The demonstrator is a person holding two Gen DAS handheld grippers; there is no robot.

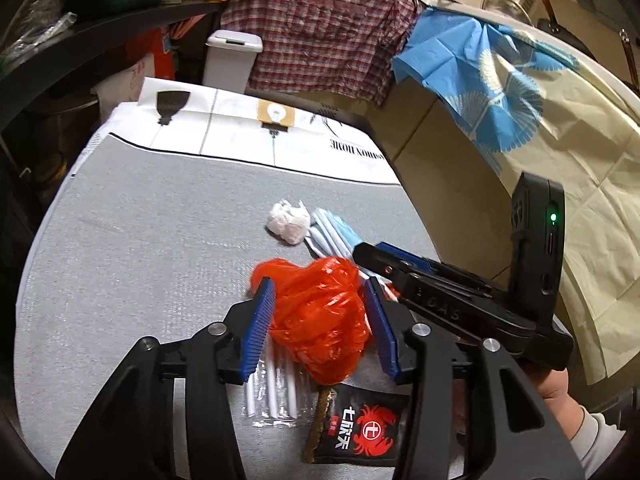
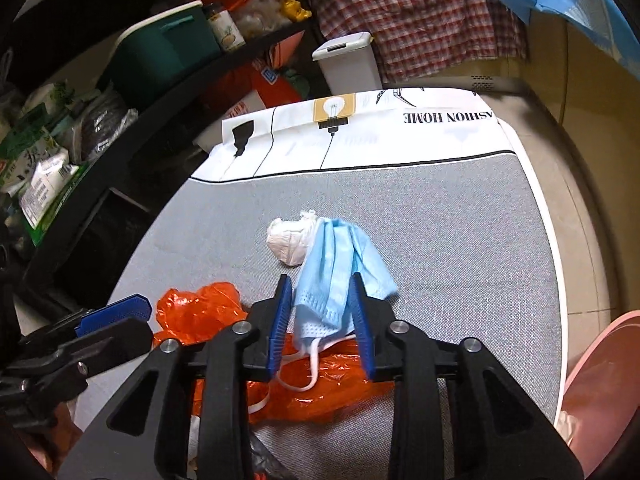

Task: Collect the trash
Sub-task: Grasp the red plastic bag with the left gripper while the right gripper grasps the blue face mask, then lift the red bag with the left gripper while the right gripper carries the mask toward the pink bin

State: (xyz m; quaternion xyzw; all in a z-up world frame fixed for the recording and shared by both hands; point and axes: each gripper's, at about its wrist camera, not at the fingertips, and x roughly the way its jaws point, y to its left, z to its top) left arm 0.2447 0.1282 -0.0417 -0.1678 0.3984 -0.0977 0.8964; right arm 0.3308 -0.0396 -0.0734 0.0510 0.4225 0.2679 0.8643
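In the left wrist view my left gripper (image 1: 320,304) is shut on a crumpled orange plastic bag (image 1: 320,316), its blue pads pressing both sides. In the right wrist view my right gripper (image 2: 320,300) is shut on a light blue face mask (image 2: 336,276), lifted a little, its white ear loops hanging over the orange bag (image 2: 200,308). A crumpled white tissue (image 1: 289,222) lies on the grey table beyond; it also shows in the right wrist view (image 2: 289,240). A clear packet of white straws (image 1: 274,396) and a black snack wrapper with a red crab (image 1: 360,428) lie under the left gripper.
The grey table mat (image 2: 460,240) ends in a white printed cloth (image 2: 360,132) at the far edge. A white lidded bin (image 2: 348,64) stands behind the table. Dark shelves with boxes (image 2: 152,52) are on the left. A pink object (image 2: 600,380) is at the right.
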